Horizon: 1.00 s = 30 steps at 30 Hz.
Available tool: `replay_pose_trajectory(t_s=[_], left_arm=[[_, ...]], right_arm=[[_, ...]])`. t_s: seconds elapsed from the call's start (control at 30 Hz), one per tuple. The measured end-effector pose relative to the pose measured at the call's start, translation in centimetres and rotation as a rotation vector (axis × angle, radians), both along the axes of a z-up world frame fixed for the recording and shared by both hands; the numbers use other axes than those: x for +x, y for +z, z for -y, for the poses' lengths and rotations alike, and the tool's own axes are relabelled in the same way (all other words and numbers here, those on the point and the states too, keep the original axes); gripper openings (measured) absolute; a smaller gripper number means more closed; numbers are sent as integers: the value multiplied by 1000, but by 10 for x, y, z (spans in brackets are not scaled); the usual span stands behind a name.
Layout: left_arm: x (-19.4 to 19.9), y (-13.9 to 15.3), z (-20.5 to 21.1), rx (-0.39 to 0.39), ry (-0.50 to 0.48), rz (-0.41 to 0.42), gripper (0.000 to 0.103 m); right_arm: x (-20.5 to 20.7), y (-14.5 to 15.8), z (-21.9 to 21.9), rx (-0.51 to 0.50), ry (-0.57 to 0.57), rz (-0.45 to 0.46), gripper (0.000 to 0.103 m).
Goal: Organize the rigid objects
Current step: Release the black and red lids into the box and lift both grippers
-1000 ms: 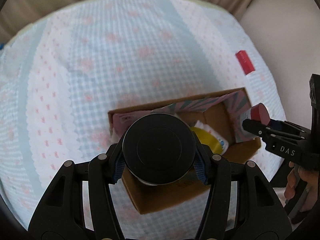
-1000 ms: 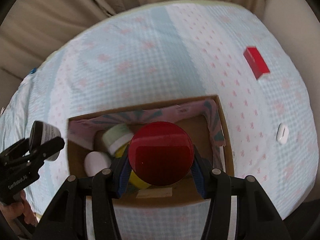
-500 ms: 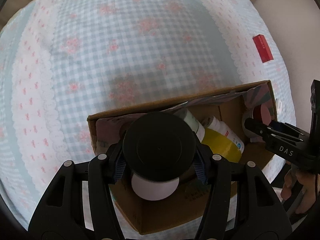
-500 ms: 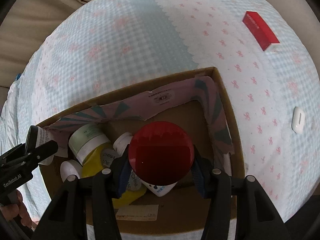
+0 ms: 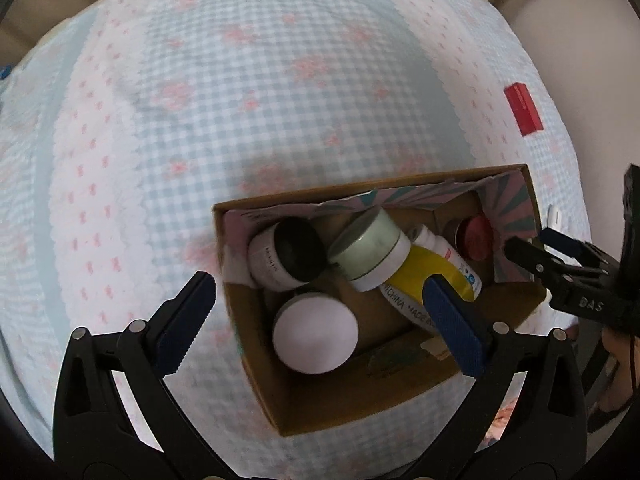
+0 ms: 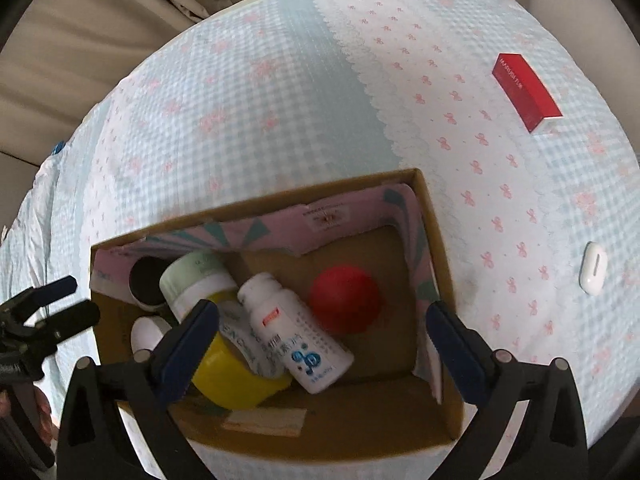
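Looking down from both wrists, I see the checked blue-and-pink bedcover (image 5: 240, 100) filling most of each view, with the cardboard box (image 5: 280, 412) sitting on it beneath my two tools. My left gripper (image 5: 318, 312) hangs above the box's left end; its jaws are opening and stand wide, nothing pressed between the blue pads, the left pad out over the cloth and the right pad above the box interior. My right gripper (image 6: 320, 328) hangs above the box's right half, jaws likewise opening wide with no object gripped. Inside the box, largest first: the yellow tub (image 6: 236, 376) lies low in the middle, partly under the white bottle with blue print (image 6: 296, 332), which lies on its side across it. The pale green jar (image 5: 370, 250) leans tilted against the yellow tub. The black-lidded jar (image 5: 288, 256) lies tipped in the far-left corner, lid facing the camera. A white-capped jar (image 5: 316, 332) stands near the left wall, directly under the left tool. The red-lidded jar (image 6: 344, 300) rests on the box floor at the right end, slightly blurred. Outside the box, a red carton (image 6: 524, 90) lies well apart on the cloth, and a small white case (image 6: 592, 268) lies near the box's right side.
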<state>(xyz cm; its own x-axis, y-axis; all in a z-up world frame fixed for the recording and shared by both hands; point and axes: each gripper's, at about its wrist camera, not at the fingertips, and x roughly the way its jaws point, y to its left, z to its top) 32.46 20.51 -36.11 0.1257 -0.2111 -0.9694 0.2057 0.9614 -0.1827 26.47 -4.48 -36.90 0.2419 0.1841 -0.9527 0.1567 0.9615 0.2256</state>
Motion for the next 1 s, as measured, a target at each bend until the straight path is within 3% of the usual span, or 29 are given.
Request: replay_pose_trajectory(t_s=[0.17, 0.37, 0.5, 0.73, 1.0], left_arm=[[-13, 21, -5, 2, 8, 40, 103], [-37, 60, -17, -54, 72, 88, 103], [-59, 90, -19, -42, 87, 138, 103], [-82, 146, 4, -43, 33, 235, 103], [-93, 196, 65, -46, -93, 374, 103]], right_arm=[[-8, 23, 1, 1, 0, 24, 103], [-23, 59, -6, -44, 49, 68, 103], [-42, 87, -10, -46, 60, 104, 103], [-79, 133, -11, -107, 49, 130, 103], [-113, 176, 29, -183, -25, 138, 103]])
